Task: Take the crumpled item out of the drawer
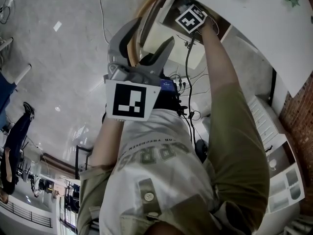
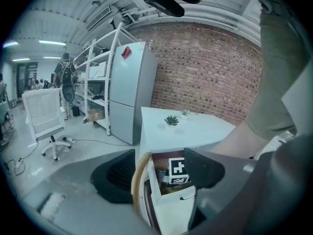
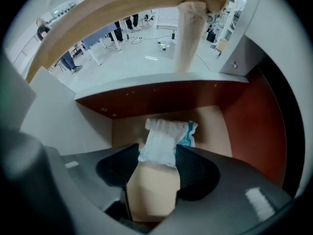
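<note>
Head view looks steeply down; all three views share the open drawer (image 3: 247, 124).

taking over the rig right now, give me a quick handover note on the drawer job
Left claw: open, with the curved wooden handle at the drawer front between its jaws, close to one of them.
Right claw: open, pointing down into the drawer. Its jaws flank the near end of the crumpled item but do not look clamped on it.
Things: the drawer is pulled out, and the white crumpled item with a blue edge lies on its floor.
Done: drawer open, right claw lined up on the item.
Left: close on the item and lift it out of the drawer.
</note>
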`<action>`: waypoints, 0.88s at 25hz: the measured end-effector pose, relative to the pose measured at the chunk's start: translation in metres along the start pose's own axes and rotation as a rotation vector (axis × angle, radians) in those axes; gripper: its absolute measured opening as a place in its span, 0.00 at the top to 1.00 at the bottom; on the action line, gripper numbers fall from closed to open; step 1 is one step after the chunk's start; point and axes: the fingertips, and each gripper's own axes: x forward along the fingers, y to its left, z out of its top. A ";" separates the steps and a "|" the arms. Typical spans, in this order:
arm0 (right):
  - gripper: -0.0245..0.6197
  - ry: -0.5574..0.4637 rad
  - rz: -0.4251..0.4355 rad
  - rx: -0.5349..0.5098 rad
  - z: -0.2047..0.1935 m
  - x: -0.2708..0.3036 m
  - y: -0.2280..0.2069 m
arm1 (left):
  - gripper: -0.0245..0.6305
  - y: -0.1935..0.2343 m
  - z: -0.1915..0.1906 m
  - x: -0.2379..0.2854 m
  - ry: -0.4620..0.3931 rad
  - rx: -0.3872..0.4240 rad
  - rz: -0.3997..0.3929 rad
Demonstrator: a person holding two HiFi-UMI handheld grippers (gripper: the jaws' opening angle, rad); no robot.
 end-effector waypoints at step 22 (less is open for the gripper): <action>0.89 -0.104 -0.063 -0.025 0.000 -0.060 -0.001 | 0.48 -0.009 0.017 -0.015 -0.039 0.026 0.023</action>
